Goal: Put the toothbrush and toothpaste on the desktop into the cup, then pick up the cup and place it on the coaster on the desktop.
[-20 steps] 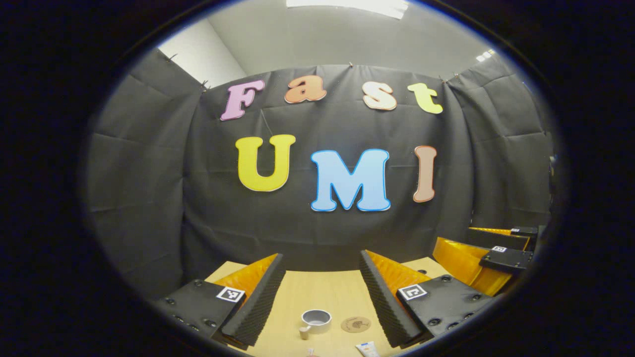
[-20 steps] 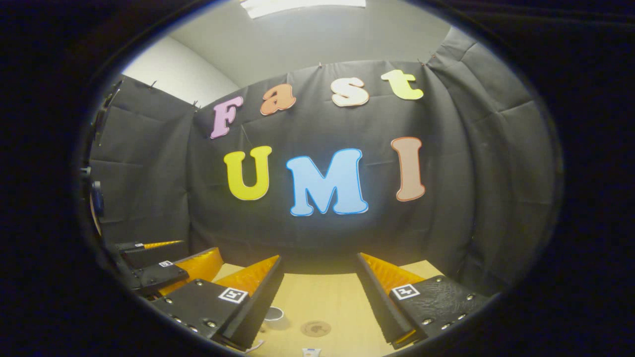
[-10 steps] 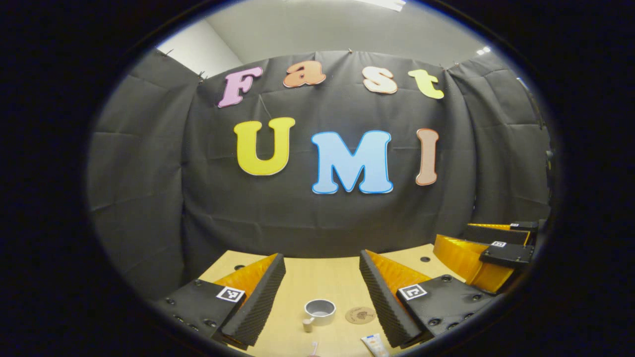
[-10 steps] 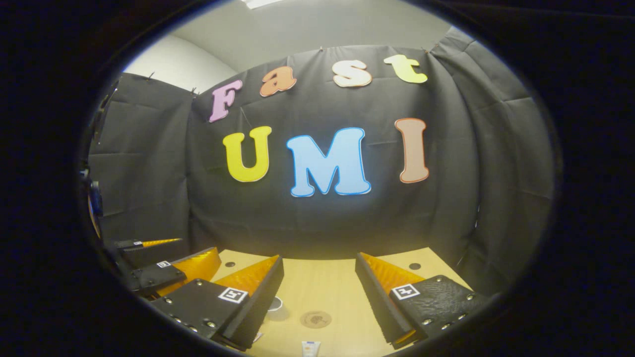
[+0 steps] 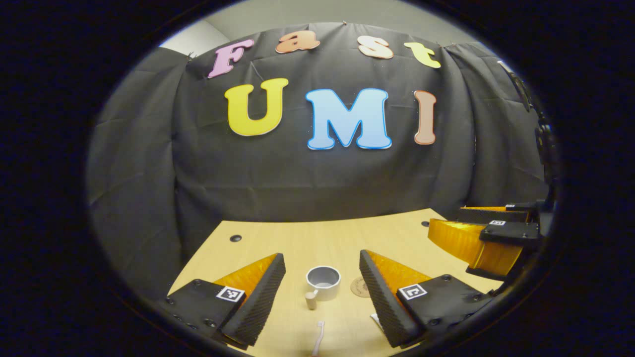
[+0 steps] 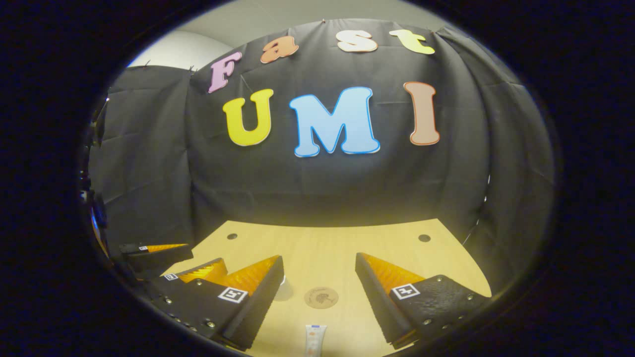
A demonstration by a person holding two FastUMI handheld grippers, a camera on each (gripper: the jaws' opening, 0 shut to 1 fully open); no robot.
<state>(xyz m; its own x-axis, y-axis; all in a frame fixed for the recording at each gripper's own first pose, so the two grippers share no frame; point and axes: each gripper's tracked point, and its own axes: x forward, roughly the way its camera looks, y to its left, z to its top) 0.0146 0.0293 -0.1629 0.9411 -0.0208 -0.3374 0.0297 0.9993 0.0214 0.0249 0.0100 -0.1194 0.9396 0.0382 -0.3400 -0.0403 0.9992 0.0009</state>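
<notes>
On the tabletop (image 5: 278,243), the grey cup (image 5: 323,282) stands beside the coaster (image 6: 321,298), toothbrush (image 5: 317,337) and toothpaste (image 6: 314,338) nearer; left tool (image 5: 322,292) and right tool (image 6: 320,297) both spread, holding nothing.

left gripper (image 5: 322,282), right gripper (image 6: 317,282), 2 wedge fingers each, ribbed pads, screwed plates, square tags

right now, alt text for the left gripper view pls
An open left gripper hovers over a wooden desk, framing an empty grey cup with a coaster just right of it. A toothbrush lies nearer; the right gripper sits at far right.
</notes>
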